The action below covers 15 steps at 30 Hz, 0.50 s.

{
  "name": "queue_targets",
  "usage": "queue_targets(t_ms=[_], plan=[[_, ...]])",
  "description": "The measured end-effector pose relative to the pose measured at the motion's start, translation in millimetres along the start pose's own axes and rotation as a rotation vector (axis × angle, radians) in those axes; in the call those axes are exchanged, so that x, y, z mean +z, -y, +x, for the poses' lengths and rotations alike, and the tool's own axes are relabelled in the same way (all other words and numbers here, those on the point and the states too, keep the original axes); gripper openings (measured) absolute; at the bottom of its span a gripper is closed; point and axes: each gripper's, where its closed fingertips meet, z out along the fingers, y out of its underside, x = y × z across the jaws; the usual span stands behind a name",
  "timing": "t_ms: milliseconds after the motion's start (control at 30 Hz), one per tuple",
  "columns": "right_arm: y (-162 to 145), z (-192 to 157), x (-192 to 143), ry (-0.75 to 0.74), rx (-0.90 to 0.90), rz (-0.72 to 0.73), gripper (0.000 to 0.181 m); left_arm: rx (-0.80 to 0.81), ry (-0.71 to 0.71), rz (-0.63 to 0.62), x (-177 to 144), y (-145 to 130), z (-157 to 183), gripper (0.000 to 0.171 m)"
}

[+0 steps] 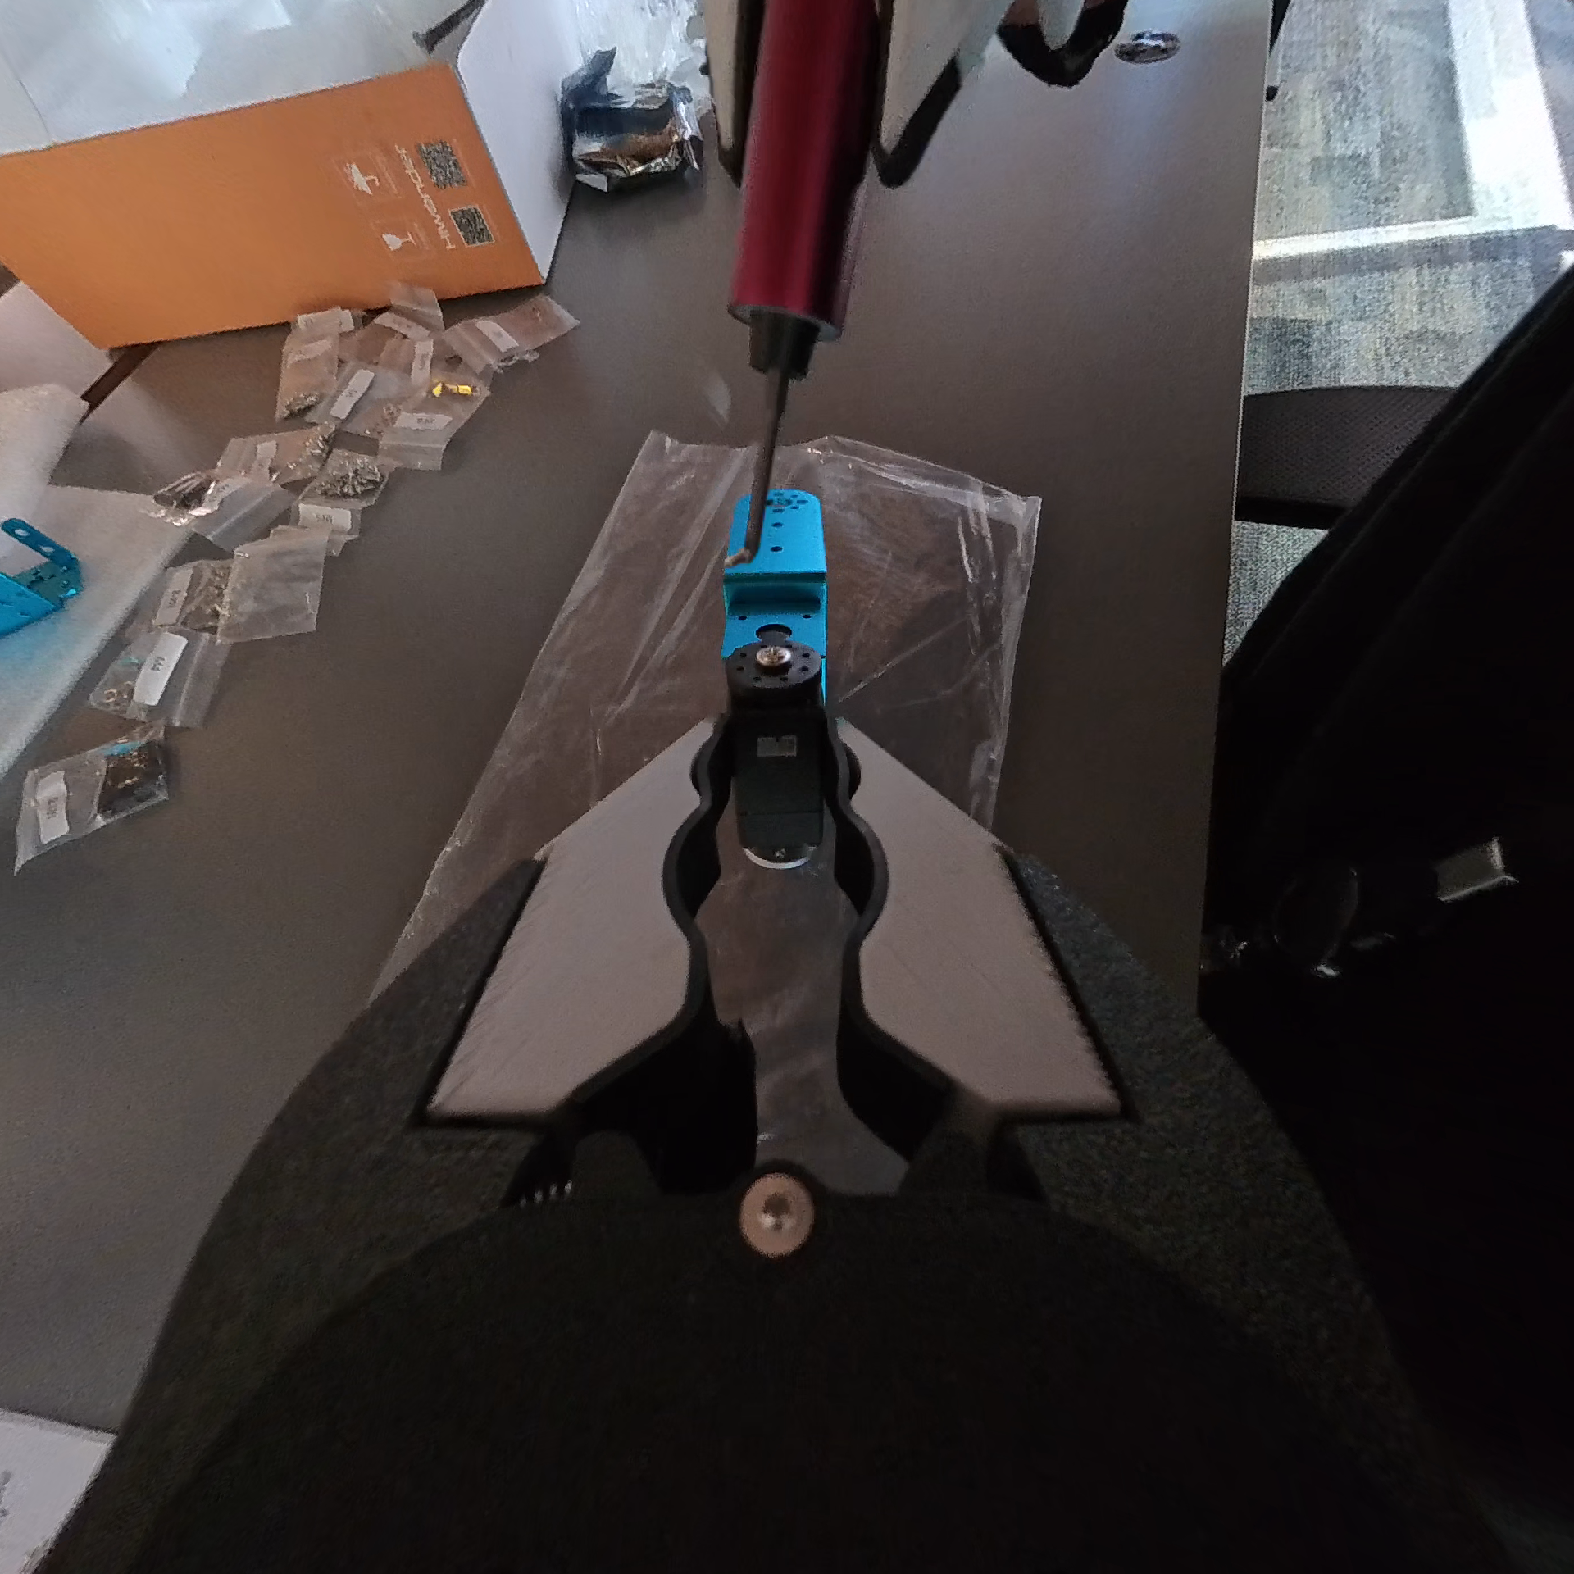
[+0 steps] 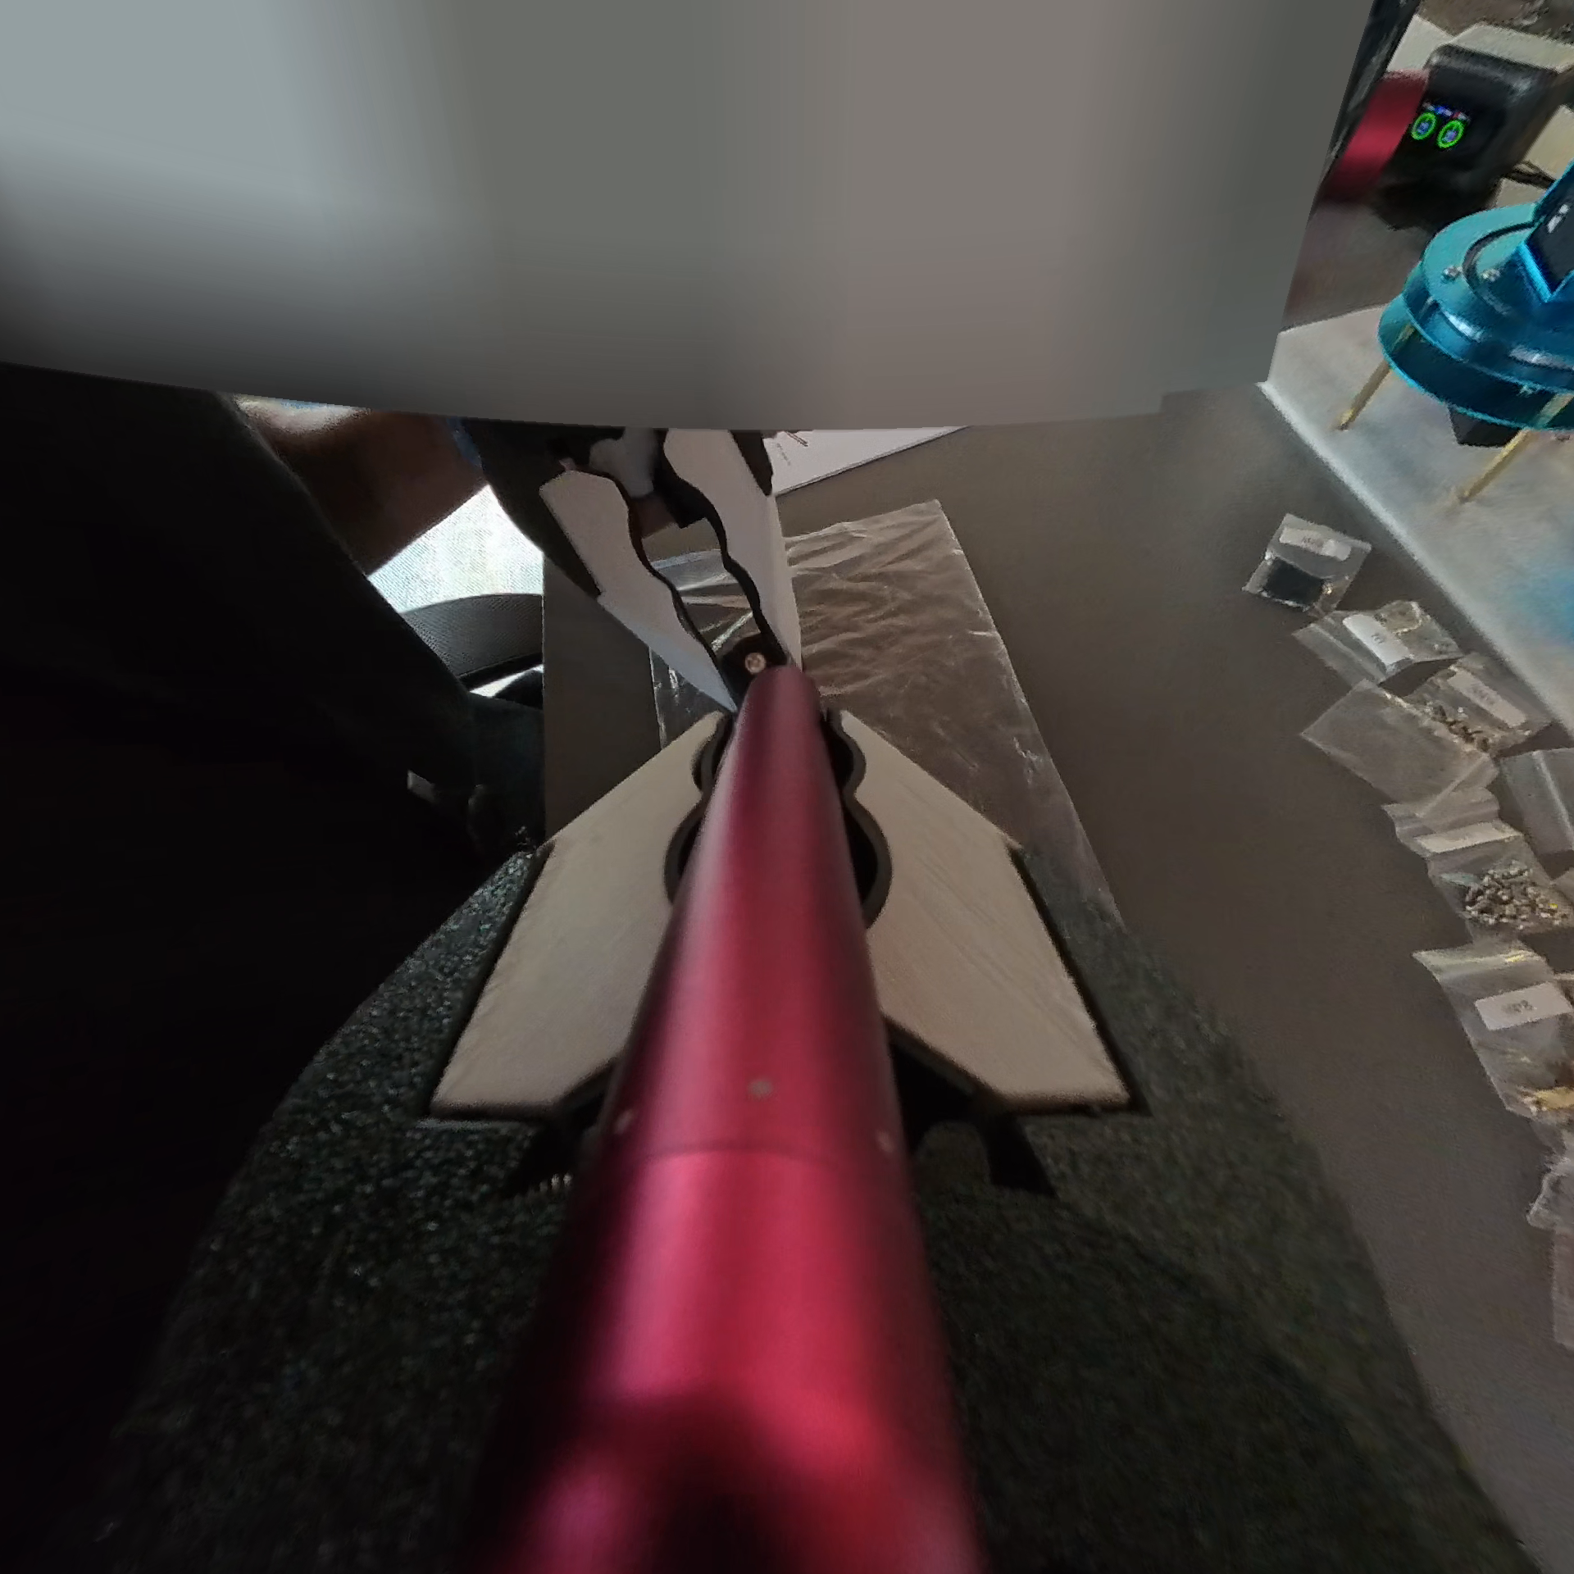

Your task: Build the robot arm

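My left gripper (image 1: 775, 741) is shut on a black servo motor (image 1: 777, 766) with a blue metal bracket (image 1: 773, 562) fixed to its far end, held over a clear plastic bag (image 1: 920, 596). My right gripper (image 2: 779, 724) is shut on a red electric screwdriver (image 2: 749, 1107). In the left wrist view the screwdriver (image 1: 805, 162) comes down from above, and its thin bit touches a small screw (image 1: 738, 558) at the bracket's left edge. The left gripper (image 2: 754, 660) also shows in the right wrist view, just beyond the screwdriver's tip, which hides the bracket.
Grey table (image 1: 1065, 298). Several small clear bags of screws (image 1: 341, 460) and an orange box (image 1: 255, 204) lie at the left. A black chair (image 1: 1405, 766) stands at the right. A blue robot base (image 2: 1482, 298) and more screw bags (image 2: 1448, 766) show in the right wrist view. The grippers' ends are close to 10 cm from one another. Left tips and right tips are each some 35 cm from the blue robot base (image 2: 1482, 298).
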Motion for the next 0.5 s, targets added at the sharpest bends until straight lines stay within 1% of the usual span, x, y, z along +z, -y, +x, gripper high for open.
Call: queue_targets(t_ms=[133, 167, 200, 267, 500], plan=[[-5, 6, -10, 0.039, 0.023, 0.039, 0.022, 0.028, -0.048, -0.004, -7, 8, -5, 0.02], [-8, 8, -11, 0.04, 0.017, 0.046, 0.024, 0.05, -0.06, -0.019, -9, 9, -7, 0.02], [-10, 11, -11, 0.037, 0.014, 0.058, 0.022, 0.071, -0.072, -0.034, -12, 10, -11, 0.02], [-16, 17, -11, 0.042, 0.033, 0.087, 0.022, 0.089, -0.125, -0.06, -17, 14, -15, 0.02], [-30, 30, -12, 0.095, 0.044, 0.177, 0.023, 0.161, -0.332, -0.29, -27, 11, -27, 0.02]])
